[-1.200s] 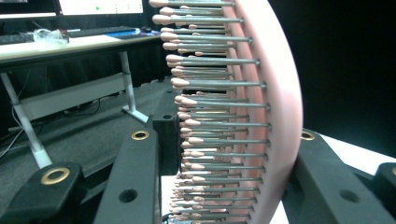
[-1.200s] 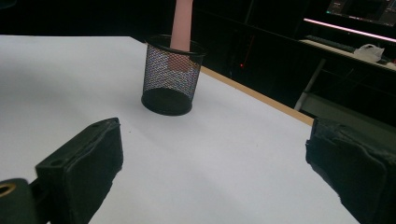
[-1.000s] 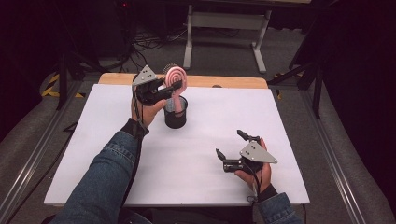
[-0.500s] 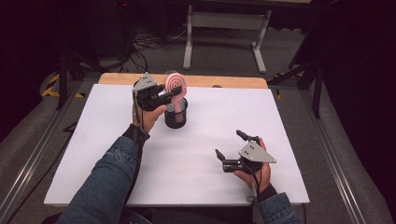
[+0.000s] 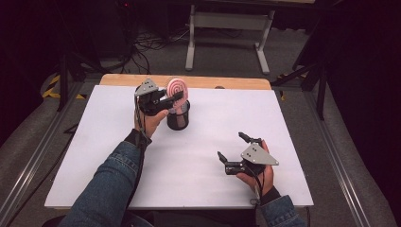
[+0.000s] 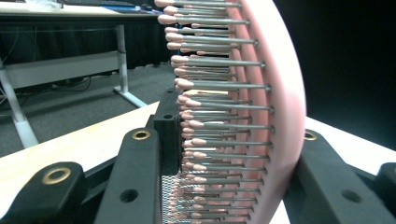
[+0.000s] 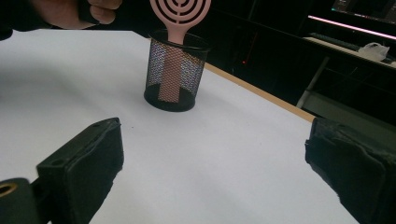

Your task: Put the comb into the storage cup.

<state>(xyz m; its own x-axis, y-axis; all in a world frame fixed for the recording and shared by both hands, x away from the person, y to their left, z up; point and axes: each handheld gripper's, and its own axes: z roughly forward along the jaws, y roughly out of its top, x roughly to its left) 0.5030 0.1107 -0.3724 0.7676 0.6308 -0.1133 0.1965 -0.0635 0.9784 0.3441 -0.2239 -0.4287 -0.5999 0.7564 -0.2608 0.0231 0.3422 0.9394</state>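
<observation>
While the left gripper (image 5: pixel 174 100) holds the head of the pink hairbrush (image 5: pixel 177 88) between its jaws, the handle of the brush stands inside the black mesh cup (image 5: pixel 178 119), which we take as our landmark. In the left gripper view, one jaw presses the smooth back of the head and the other meets the bristle side, so this gripper is clenched on the brush. The right gripper (image 5: pixel 230 150) rests well apart from the cup, on the side nearer to the person, with its jaws spread wide and nothing between them.

We judge the brush to be light and stiff: it looks like moulded plastic, with a round head cut in rings and a flat narrow handle. Its bristles (image 6: pixel 219 116) are thin pins with small rounded pink tips; they may bend a little, so a grip across them is perhaps less firm than a grip on the handle or the rim of the head. The cup is a round cylinder of fine wire mesh with a solid rim, probably light too, so it could tip if the brush is pulled sideways. Under the cup, the white table (image 5: pixel 94 156) is matte and smooth.
</observation>
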